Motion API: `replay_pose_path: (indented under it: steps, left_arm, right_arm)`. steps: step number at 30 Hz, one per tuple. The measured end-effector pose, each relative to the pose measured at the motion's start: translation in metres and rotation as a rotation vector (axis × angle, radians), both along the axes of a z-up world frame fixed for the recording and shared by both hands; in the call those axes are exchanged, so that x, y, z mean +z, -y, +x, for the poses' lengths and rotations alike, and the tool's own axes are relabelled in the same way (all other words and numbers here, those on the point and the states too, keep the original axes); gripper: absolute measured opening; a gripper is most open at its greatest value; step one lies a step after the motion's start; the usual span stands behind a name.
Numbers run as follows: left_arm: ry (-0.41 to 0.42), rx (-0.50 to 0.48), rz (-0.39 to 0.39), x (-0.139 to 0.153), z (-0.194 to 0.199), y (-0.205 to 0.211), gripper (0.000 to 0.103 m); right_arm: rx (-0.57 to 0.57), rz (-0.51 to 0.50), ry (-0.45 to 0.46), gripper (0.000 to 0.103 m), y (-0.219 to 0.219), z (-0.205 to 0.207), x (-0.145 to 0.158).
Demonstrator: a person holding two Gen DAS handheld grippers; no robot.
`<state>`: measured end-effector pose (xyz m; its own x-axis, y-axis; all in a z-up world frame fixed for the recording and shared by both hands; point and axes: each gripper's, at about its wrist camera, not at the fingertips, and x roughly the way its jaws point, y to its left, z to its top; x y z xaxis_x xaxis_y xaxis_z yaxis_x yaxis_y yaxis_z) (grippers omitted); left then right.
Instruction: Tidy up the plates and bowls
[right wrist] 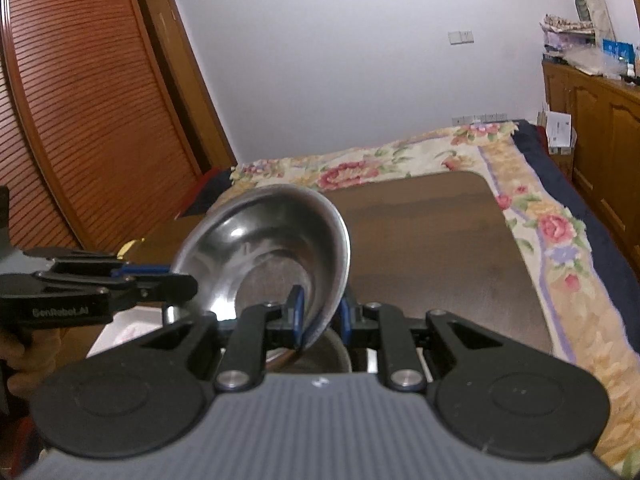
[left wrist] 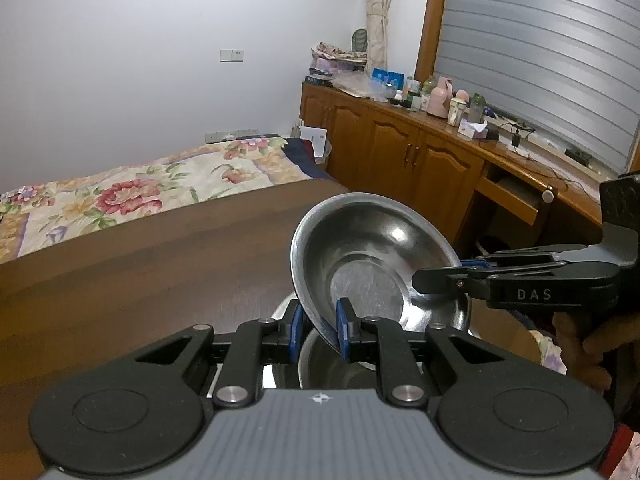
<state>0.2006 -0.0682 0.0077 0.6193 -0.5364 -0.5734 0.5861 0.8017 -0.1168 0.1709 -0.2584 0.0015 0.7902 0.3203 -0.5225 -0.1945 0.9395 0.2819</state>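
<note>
You hold one steel bowl (left wrist: 372, 256) between both tools, lifted and steeply tilted above the brown surface (left wrist: 160, 264), its hollow turned toward the cameras. Your left gripper (left wrist: 318, 330) has its blue fingers (left wrist: 343, 330) narrowed on the bowl's near lower rim, one pad inside the wall and one outside. Your right gripper (right wrist: 320, 316) pinches the rim the same way on the opposite side, so each tool shows as a black arm reaching in from the side of the other's view.

The relation that matters: a second steel bowl (left wrist: 340, 372) sits directly beneath the held one, close under both sets of fingers, mouth up. The held bowl's rim plane stands nearly upright, so it looks as if it must be levelled before it can nest. Neither hand is clearly nearer the lower bowl; both grip at about the same height. Judging from this, the stacking is under way, and one grip probably has to let go for the bowl to settle without catching on the lower rim.
</note>
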Motion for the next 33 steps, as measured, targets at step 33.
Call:
replay_pose_path:
  steps: [33]
  left_arm:
    - [0.109,0.103,-0.004,-0.047,-0.055,0.005,0.021]
  right_arm:
    - [-0.049,-0.027,0.078,0.020,-0.017,-0.029,-0.028]
